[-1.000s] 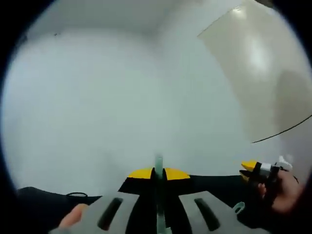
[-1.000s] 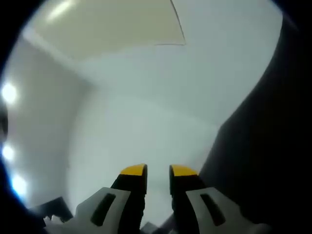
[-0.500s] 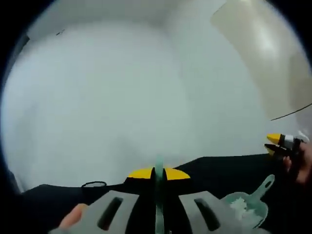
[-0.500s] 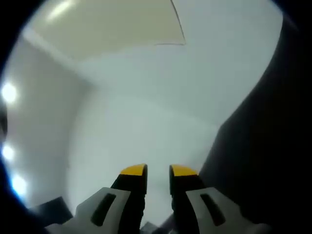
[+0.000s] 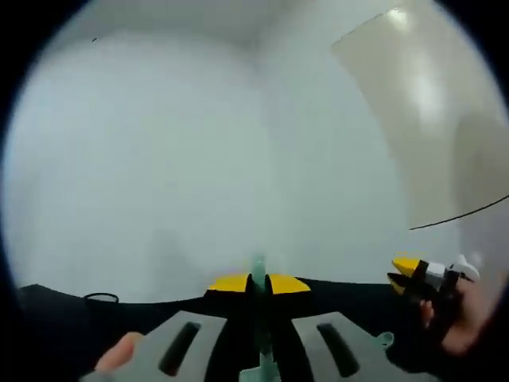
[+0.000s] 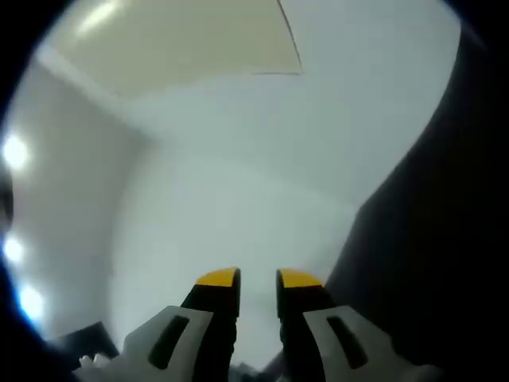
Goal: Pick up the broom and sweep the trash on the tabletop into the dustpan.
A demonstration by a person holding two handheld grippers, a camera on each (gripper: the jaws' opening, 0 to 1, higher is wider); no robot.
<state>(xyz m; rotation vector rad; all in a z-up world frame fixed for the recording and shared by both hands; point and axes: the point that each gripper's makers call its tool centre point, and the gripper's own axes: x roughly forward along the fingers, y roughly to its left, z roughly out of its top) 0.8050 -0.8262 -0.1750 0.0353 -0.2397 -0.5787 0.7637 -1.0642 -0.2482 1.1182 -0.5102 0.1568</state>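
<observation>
My left gripper [image 5: 258, 283] clamps the thin green broom handle [image 5: 258, 318] | right gripper [image 6: 258, 277] narrow, empty | view tipped back up, dustpan dropped from sight | black tabletop [image 5: 159, 318] below; sweeping likely paused.

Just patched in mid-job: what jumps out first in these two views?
In the left gripper view, the left gripper has its yellow-tipped jaws shut on a thin pale-green handle standing upright between them, above a black tabletop. At that view's right edge a hand holds the right gripper. The right gripper view shows its jaws slightly apart with nothing between them, pointed at a white wall.
</observation>
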